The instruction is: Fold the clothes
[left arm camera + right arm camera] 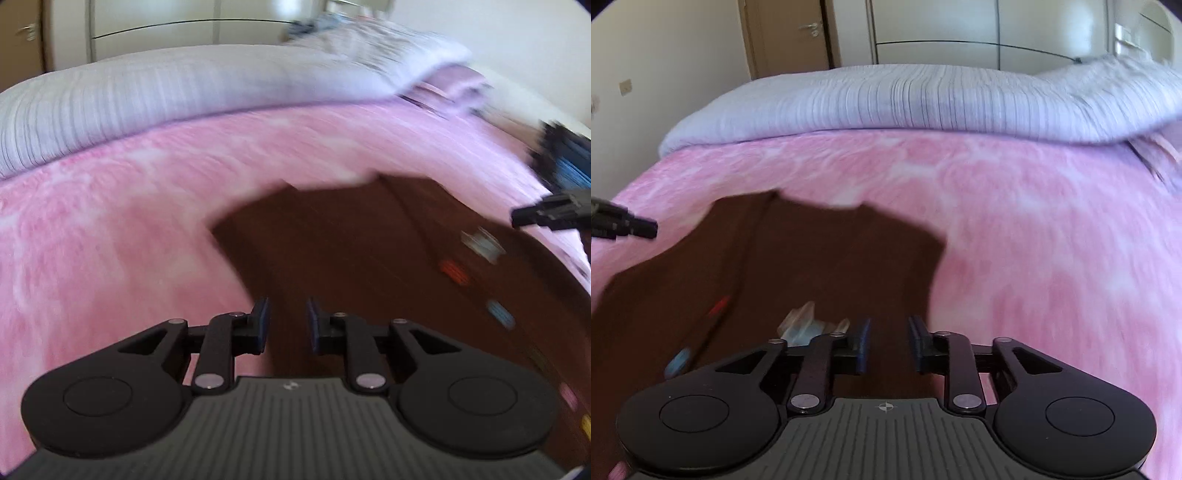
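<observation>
A dark brown garment (351, 258) lies spread on the pink blanket (110, 240) of the bed, at centre right of the left wrist view and lower left of the right wrist view. The left gripper (287, 325) and the right gripper (889, 345) hover over it, jaws spread, gripping nothing. A grey striped pillow (886, 99) lies across the upper frame.

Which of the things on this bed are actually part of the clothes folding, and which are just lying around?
Part of the job:
- dark brown garment with small coloured marks, spread on the bed
- left hand-held gripper, open above it
- right hand-held gripper, open above it

Just lying about:
- pink blanket
- striped white pillow
- wardrobe and door behind
</observation>
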